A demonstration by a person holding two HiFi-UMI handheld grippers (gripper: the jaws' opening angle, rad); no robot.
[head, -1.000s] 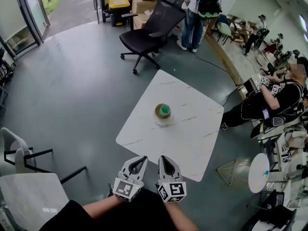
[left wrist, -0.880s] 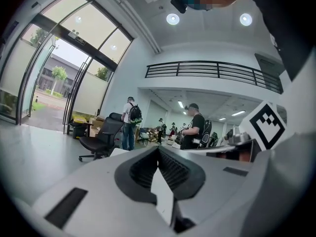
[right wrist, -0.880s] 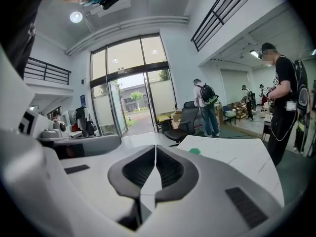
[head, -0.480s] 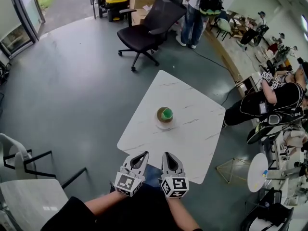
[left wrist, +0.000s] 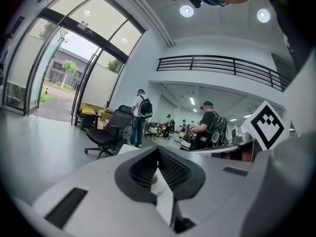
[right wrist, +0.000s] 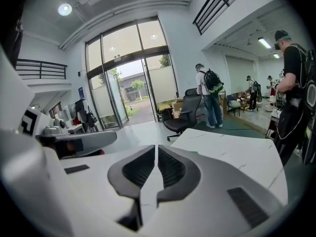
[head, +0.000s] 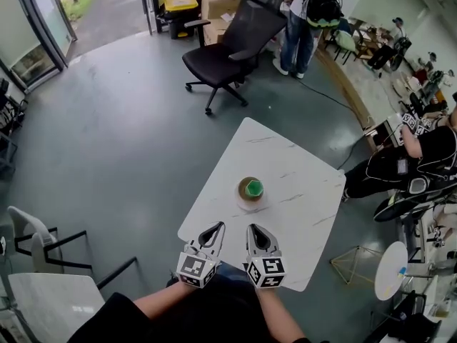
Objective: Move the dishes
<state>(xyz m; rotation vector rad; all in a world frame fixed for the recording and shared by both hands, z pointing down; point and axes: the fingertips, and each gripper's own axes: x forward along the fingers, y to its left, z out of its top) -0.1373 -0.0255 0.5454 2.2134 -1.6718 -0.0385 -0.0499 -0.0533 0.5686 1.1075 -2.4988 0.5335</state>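
Note:
A stack of dishes (head: 250, 189) stands in the middle of the white marble table (head: 300, 191): a green bowl inside a brown one, on a white plate. In the head view my left gripper (head: 218, 227) and right gripper (head: 253, 229) are side by side over the table's near edge, short of the dishes and pointing at them. Both are shut with nothing between the jaws. In the left gripper view, a sliver of the brown bowl (left wrist: 154, 178) shows behind the left gripper (left wrist: 158, 149). The right gripper view has the right gripper (right wrist: 157, 147) and the tabletop (right wrist: 232, 157).
A black office chair (head: 235, 31) stands beyond the table, with a person with a backpack (head: 310, 13) behind it. Another person (head: 407, 166) sits at the right. A white chair (head: 32, 238) and a second table (head: 43, 299) are at the left, and a small round table (head: 393, 270) at the right.
Both grippers have moved forward and a little down, closer to the table and the dishes. Their jaws have stayed shut.

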